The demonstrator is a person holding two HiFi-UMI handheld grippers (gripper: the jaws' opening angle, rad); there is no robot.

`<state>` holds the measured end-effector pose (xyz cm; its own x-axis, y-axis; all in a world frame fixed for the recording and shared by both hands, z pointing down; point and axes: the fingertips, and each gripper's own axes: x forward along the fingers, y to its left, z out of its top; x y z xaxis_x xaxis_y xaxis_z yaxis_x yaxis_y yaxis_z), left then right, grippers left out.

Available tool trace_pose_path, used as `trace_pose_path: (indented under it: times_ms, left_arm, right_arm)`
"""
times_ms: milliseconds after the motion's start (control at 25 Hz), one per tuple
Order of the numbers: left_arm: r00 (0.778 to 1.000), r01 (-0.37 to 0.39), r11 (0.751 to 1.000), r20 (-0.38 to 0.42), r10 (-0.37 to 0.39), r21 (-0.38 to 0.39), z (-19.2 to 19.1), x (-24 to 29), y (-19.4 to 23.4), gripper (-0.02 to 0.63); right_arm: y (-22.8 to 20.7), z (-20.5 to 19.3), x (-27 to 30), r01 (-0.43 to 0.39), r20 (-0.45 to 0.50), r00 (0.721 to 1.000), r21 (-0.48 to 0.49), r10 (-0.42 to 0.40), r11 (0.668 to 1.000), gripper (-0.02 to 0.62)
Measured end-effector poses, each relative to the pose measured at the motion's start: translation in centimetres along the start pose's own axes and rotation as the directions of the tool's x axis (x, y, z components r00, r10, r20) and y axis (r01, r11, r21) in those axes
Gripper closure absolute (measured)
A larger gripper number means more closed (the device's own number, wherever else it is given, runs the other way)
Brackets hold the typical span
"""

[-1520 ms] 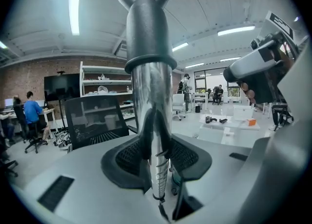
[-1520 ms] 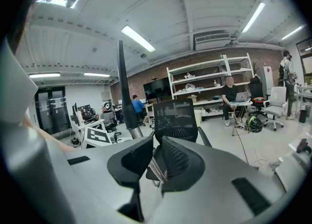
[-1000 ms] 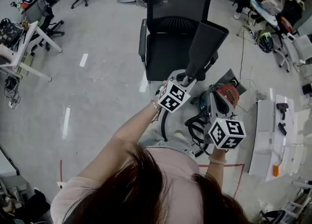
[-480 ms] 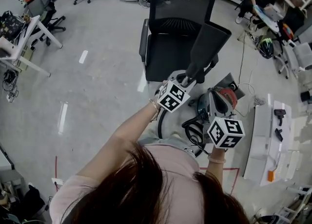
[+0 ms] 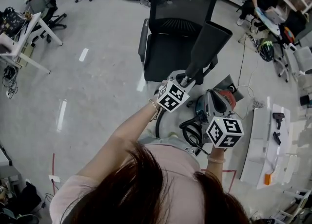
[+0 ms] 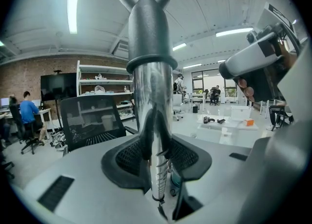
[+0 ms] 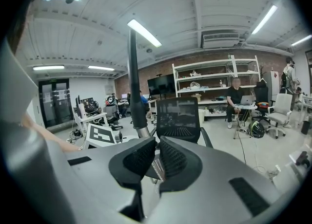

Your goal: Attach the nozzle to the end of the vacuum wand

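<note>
The dark grey nozzle is long and widens toward its far end; it rises over the office chair. In the left gripper view the nozzle sits as a collar over the top of the chrome wand. My left gripper is shut on that wand just below the collar. My right gripper hovers over the red and grey vacuum body. Its jaws are nearly together on a thin shiny metal part, apparently the wand lower down. To the left in the right gripper view stand the nozzle and the wand.
A black mesh office chair stands right behind the nozzle. A black hose coils by the vacuum at the person's feet. A white bench with small tools is at the right. Desks and chairs stand at the far left, and a person sits at the back.
</note>
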<state>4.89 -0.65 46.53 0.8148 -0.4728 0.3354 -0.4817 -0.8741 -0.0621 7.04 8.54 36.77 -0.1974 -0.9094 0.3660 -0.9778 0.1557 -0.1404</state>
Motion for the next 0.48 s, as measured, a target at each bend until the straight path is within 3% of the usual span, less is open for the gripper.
trace_pose_path:
  times_ms: [480]
  left_arm:
    - [1.000, -0.025, 1.000, 0.000, 0.025, -0.004, 0.21, -0.09, -0.35, 0.451]
  right_arm:
    - [-0.41, 0.05, -0.26, -0.026, -0.011, 1.000, 0.006, 0.026, 1.000, 0.548]
